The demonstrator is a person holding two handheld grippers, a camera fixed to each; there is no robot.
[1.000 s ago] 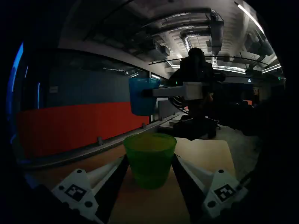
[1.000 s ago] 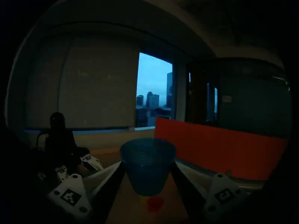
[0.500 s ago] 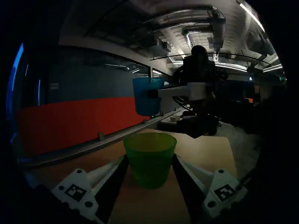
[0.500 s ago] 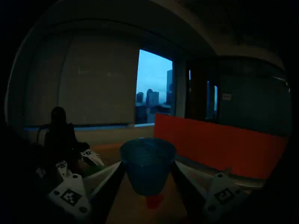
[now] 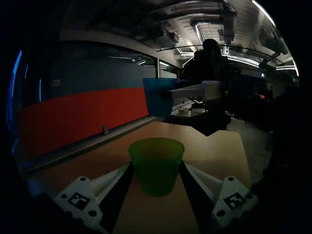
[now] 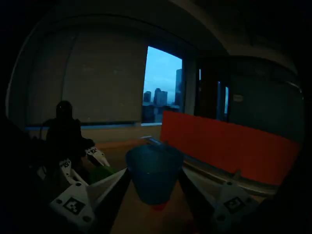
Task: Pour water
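In the left gripper view a green plastic cup stands upright between my left gripper fingers, which are shut on its sides. Farther off, above the table, my right gripper holds a blue cup upright in the air. In the right gripper view that blue cup sits between the white fingers of my right gripper, shut on it. The left gripper and a sliver of the green cup show low at the left.
A wooden table lies under both cups, with an edge at the right. A long red panel runs behind it. A small red object lies on the table under the blue cup. A window is at the back.
The blue cup and right gripper have drifted right and lower in the left gripper view. Both views have tipped down, showing more table. The green cup stays held.
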